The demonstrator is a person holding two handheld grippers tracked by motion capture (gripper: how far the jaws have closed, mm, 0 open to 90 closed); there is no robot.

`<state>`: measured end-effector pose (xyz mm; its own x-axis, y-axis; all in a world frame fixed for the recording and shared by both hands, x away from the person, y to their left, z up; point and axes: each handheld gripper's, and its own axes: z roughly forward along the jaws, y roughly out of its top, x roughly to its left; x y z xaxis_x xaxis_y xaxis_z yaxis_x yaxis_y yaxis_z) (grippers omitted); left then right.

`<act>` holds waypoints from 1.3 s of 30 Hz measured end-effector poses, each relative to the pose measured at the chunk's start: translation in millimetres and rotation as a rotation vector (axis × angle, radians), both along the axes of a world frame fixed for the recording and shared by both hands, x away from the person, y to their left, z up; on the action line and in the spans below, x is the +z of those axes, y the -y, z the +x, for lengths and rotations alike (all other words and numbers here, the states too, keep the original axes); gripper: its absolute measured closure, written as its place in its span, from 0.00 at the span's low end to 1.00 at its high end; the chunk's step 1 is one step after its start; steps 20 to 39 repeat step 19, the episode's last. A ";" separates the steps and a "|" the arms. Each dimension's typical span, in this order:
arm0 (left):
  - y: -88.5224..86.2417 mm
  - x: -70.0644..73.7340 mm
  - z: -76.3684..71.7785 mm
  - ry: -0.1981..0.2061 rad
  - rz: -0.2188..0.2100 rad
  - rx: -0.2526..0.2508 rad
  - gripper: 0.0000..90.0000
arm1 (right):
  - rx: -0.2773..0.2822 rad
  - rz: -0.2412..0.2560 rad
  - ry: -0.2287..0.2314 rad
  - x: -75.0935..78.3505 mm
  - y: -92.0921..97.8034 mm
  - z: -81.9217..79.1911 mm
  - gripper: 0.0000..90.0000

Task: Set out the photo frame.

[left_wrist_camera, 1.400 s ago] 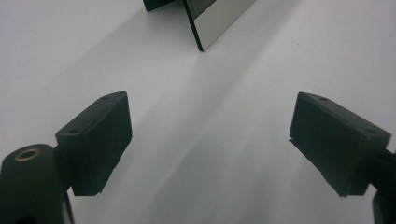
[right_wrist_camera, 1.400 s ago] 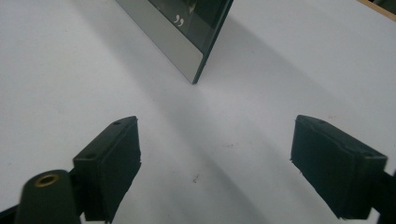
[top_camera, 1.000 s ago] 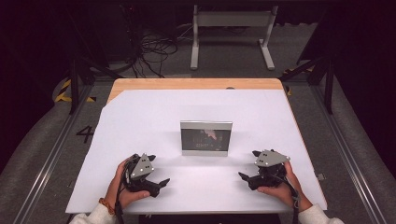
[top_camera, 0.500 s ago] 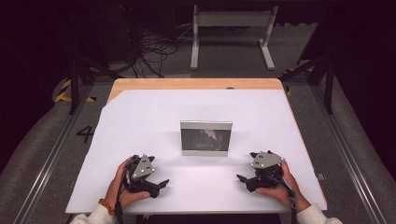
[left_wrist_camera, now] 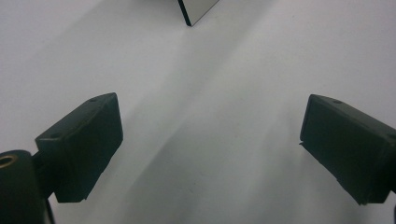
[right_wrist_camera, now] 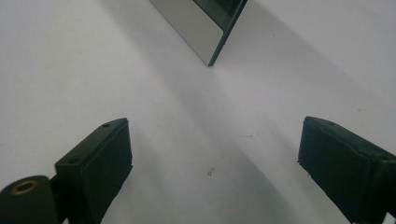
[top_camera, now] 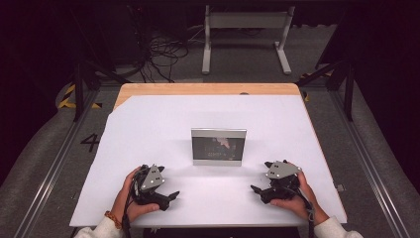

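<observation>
Mirror [top_camera: 218,147] stands upright in the high view; each tool's view shows a corner between wide jaws.

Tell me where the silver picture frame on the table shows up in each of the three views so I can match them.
High view: the picture frame stands at the table's middle, between and beyond the two grippers.
Left gripper view: one lower corner of it at the top edge, just right of centre.
Right gripper view: its silver border and dark side edge at top centre.
Shared landmark: the white table surface beneath it.
</observation>
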<state>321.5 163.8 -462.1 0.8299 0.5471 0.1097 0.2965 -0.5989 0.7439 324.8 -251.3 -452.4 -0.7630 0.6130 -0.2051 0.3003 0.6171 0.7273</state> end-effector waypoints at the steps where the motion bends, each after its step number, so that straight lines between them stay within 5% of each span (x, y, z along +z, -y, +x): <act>1: 0.2 -0.2 0.2 0.000 0.001 0.001 0.08 | -0.002 0.004 -0.001 0.2 0.3 -0.1 0.11; 39: 0.1 -1.3 3.3 -0.005 0.010 0.022 0.08 | 0.000 0.004 0.004 1.3 1.1 0.3 0.11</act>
